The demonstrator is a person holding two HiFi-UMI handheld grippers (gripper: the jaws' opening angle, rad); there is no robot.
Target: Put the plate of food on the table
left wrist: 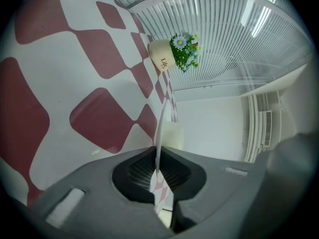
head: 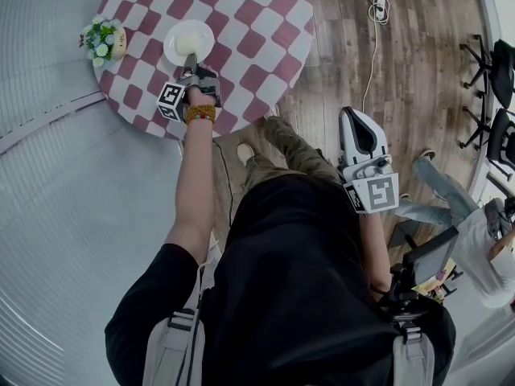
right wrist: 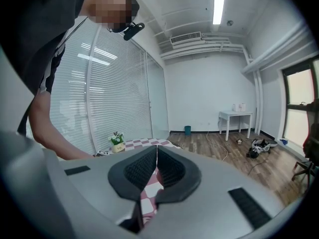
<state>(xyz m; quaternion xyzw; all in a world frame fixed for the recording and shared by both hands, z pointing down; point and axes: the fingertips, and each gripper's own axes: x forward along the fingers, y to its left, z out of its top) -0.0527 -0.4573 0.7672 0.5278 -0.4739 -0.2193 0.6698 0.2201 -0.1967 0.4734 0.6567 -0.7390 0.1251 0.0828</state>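
Note:
A white plate [head: 189, 42] with something pale on it lies over the red-and-white checked round table [head: 257, 22], near the table's left side. My left gripper [head: 191, 61] is shut on the plate's near rim. In the left gripper view the plate [left wrist: 160, 128] shows edge-on as a thin white line running out from between the pads, with my left gripper [left wrist: 157, 172] pinching it. I cannot tell whether the plate rests on the cloth [left wrist: 75, 78]. My right gripper [head: 352, 116] hangs off the table by the person's right side; its jaws [right wrist: 156, 161] are shut with nothing between them.
A small pot of flowers [head: 103, 41] stands at the table's left edge, close to the plate; it also shows as the flower pot [left wrist: 173, 54]. Wooden floor with a cable [head: 372, 47] lies to the right. Office chairs [head: 491, 79] and a seated person [head: 483, 240] are at far right.

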